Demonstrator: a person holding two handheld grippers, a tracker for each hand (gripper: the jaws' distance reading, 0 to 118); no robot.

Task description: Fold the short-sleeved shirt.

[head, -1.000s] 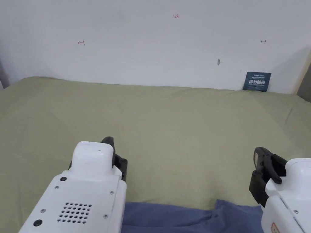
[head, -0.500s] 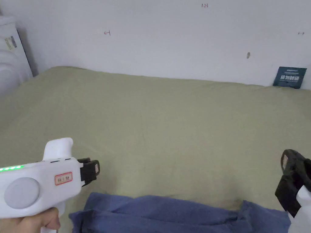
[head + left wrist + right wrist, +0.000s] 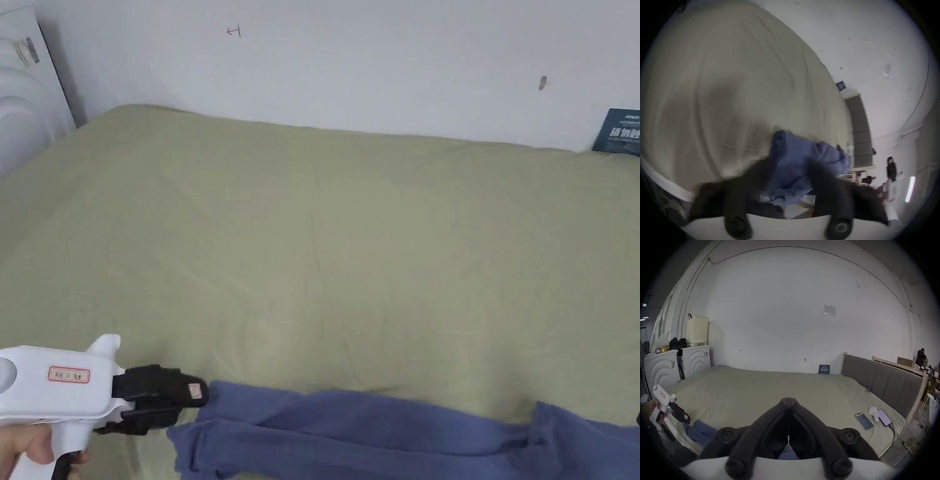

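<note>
Since the blue shirt (image 3: 400, 431) lies bunched at six o'clock on the green bedsheet (image 3: 350, 250), it'll drape limp; I'd pinch its left corner. My left gripper (image 3: 190, 394) looks spread, right gripper (image 3: 788, 400) clenched empty.

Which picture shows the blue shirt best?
The head view: the blue shirt lies sharp along the bed's near edge. The left gripper view shows it blurred between the jaws; the right gripper view shows just an end of it.
</note>
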